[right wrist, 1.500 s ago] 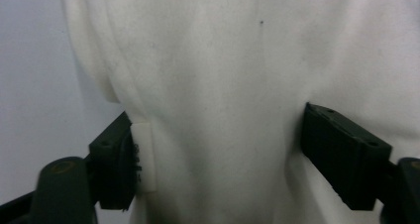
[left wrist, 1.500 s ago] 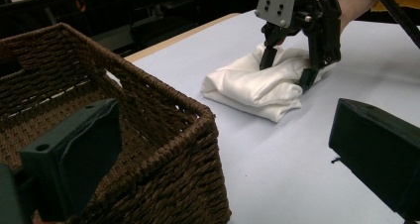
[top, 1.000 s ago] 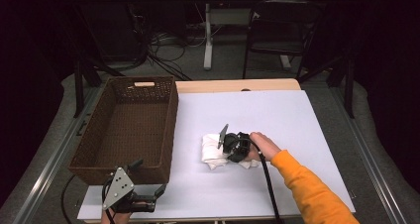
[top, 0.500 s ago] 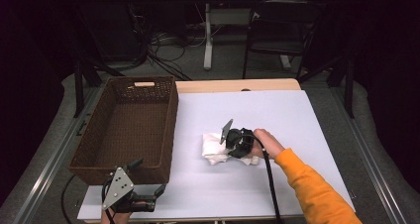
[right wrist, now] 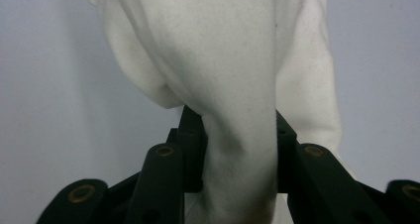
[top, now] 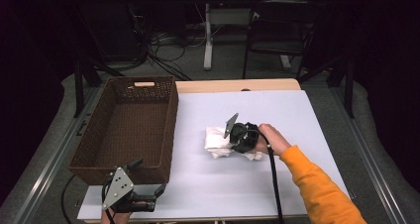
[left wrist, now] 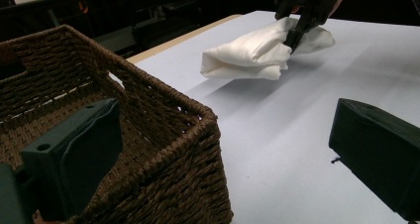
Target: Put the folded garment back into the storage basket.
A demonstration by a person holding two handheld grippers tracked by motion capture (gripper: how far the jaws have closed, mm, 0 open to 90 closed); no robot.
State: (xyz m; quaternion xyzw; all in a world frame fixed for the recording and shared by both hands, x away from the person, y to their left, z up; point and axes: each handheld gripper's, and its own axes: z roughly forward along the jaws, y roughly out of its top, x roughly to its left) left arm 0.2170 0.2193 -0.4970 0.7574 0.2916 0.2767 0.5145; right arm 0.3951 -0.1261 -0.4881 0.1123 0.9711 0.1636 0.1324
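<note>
Pickup in hand: right gripper [top: 236, 137] clamps crumpled white cloth [top: 218, 140] at table centre. Left gripper [top: 148, 203] idles, jaws apart, at six o'clock. Next, probably lift toward brown woven basket [top: 94, 139] at nine o'clock.

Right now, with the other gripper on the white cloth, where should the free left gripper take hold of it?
Probably the white cloth's thick folded end nearest the brown wicker basket, coming in low from the basket side. The right gripper already pinches the far end, and this bunched edge sits raised off the table.
</note>
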